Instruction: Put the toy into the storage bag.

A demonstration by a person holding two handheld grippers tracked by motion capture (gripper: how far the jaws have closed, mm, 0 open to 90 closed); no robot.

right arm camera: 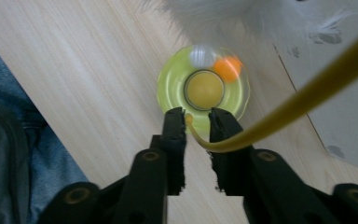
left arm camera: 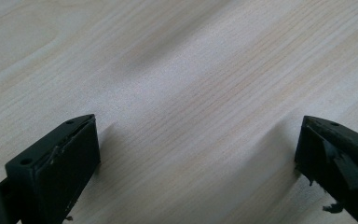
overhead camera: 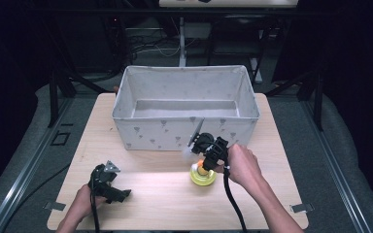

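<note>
Pale wood table (overhead camera: 145,194) in dark room; left hand-held gripper (overhead camera: 108,183) spread, right hand-held gripper (right arm camera: 197,122) pinching yellow wand (right arm camera: 279,119).

Both grippers are black, each with two blocky jaws whose inner faces are chipped and rough. The left gripper (overhead camera: 108,184) carries a grey three-cornered plate on top, and the right gripper (overhead camera: 209,154) trails a thick black cable. The forearms are bare, with no sleeves in sight.

Pale wood-grain table (overhead camera: 141,189); white fabric bin (overhead camera: 184,128) dotted with small grey marks; yellow-green disc (right arm camera: 203,88), yellow hub, orange and white beads; yellow wire (right arm camera: 307,93); black claws.
</note>
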